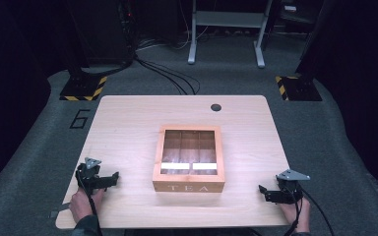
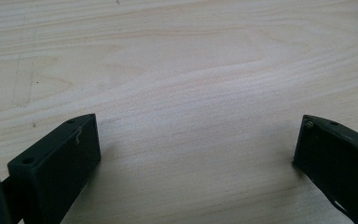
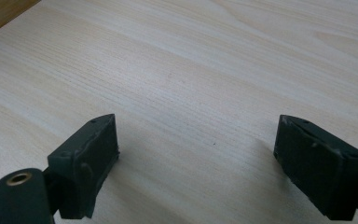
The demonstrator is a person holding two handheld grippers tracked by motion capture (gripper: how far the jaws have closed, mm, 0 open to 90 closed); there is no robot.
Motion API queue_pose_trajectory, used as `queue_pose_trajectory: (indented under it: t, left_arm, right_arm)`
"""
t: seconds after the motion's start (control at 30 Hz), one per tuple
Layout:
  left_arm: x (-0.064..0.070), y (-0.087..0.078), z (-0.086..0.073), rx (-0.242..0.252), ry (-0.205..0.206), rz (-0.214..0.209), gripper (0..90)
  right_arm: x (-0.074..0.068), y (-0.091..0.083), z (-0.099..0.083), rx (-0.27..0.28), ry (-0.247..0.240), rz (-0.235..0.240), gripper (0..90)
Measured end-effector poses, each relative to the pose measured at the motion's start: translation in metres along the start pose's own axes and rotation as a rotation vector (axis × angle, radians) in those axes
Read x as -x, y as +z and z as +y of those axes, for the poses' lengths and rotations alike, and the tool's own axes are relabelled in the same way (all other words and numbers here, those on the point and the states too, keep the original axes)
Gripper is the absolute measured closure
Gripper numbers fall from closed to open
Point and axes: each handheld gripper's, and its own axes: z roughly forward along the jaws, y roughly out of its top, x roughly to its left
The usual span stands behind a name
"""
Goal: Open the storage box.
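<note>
A wooden tea box with a glass lid and the word TEA on its front stands shut in the middle of the light wood table. My left gripper rests low over the table near its front left corner, well left of the box. In the left gripper view its jaws stand wide apart over bare wood, left gripper. Near the front right corner is my right gripper, right of the box. Its jaws are also spread wide with nothing between them, right gripper.
A small dark round hole sits near the table's far edge. Beyond the table lie grey carpet, black cables, two stand bases with yellow-black stripes, and a white desk frame. A corner of the box shows in the right gripper view.
</note>
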Motion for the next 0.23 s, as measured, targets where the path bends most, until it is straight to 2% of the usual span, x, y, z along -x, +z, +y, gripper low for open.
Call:
queue_pose_trajectory:
  t: [0.23]
  left_arm:
    - [0.0,0.0,0.0,0.0,0.0,0.0,0.2]
  right_arm:
    - [-0.0004,0.0006,0.0002,0.002,0.007,-0.001,12.2]
